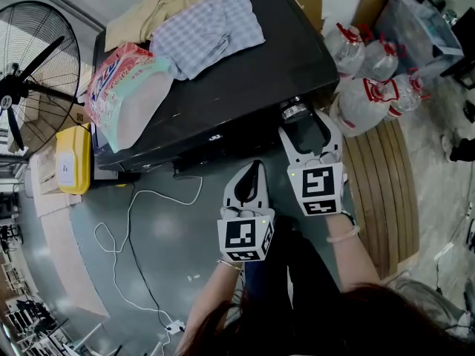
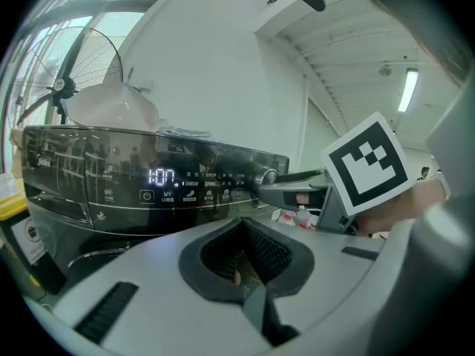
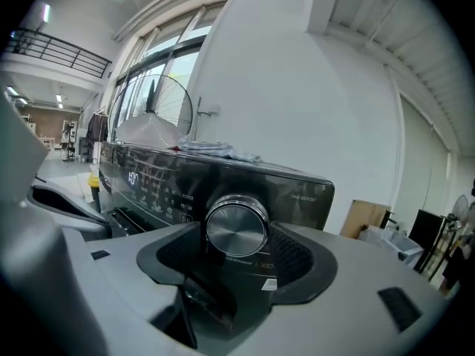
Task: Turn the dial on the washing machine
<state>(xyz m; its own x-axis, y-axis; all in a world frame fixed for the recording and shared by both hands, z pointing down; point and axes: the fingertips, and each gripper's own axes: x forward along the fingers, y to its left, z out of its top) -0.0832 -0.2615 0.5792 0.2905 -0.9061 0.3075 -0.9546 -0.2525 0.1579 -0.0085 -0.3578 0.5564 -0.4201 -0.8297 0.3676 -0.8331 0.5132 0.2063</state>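
A grey floor (image 1: pixel 171 236) is spreading under a dark washer (image 1: pixel 245 87), with a fan (image 1: pixel 30 73) standing at its 9 o'clock and water jugs (image 1: pixel 371 87) at its 3 o'clock. The right claw (image 1: pixel 303 122) is hovering wide at the washer's front, its jaws flanking the dial (image 1: pixel 295 111) (a shiny knob at the panel's right end) without clearly touching it. The left claw (image 1: pixel 254 170) is hanging pinched together and empty at the right claw's 8 o'clock, facing the lit display (image 2: pixel 161 176).
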